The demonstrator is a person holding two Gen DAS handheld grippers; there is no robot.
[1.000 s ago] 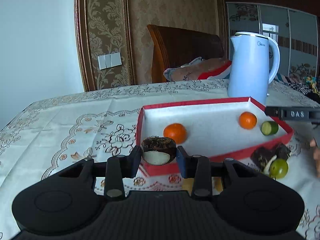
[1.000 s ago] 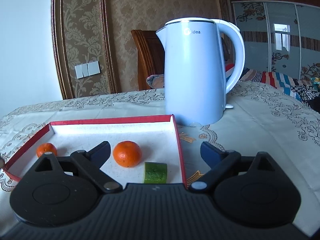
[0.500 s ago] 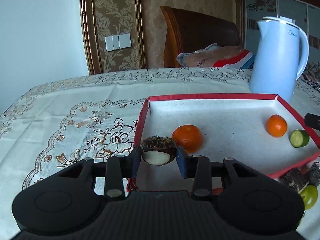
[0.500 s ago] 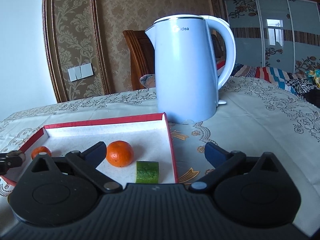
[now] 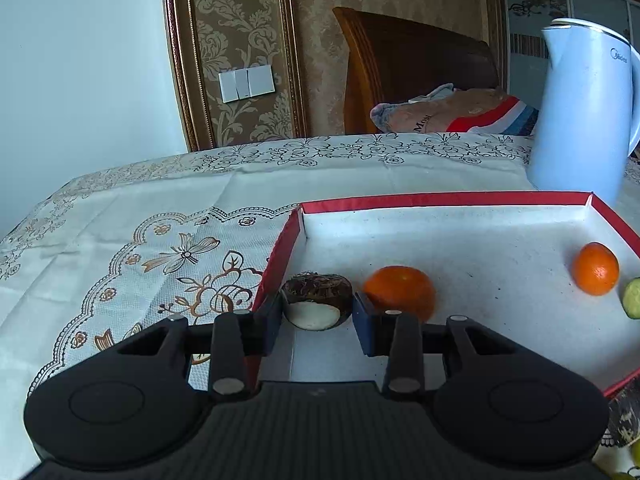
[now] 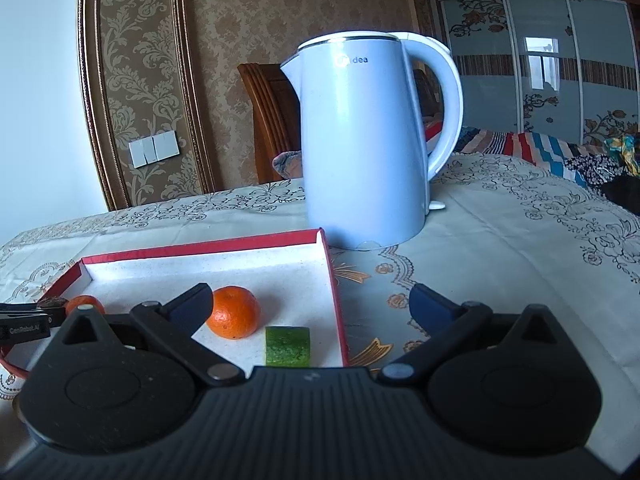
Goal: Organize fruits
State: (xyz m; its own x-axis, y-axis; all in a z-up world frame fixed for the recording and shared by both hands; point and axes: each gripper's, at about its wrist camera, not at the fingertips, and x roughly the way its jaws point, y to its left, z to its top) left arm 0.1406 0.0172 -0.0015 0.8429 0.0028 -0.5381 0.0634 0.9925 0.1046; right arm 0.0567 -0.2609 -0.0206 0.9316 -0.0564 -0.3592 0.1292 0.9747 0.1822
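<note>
Left wrist view: the left gripper (image 5: 316, 314) is gripping a brown cut fruit (image 5: 316, 300) between its fingers, hovering over the tray (image 5: 440, 199) near its left wall. The step is delivering this fruit; next, I judge, comes lowering and releasing beside the orange (image 5: 400, 290). In the right wrist view, the right gripper (image 6: 310, 308), low centre, is standing wide open and empty, having just been opening. The tray is holding two oranges and a cucumber piece (image 6: 288, 346).

Damask-papered wall (image 5: 248, 32) with switches (image 5: 247, 83), wooden headboard (image 5: 412, 68), daylight.
</note>
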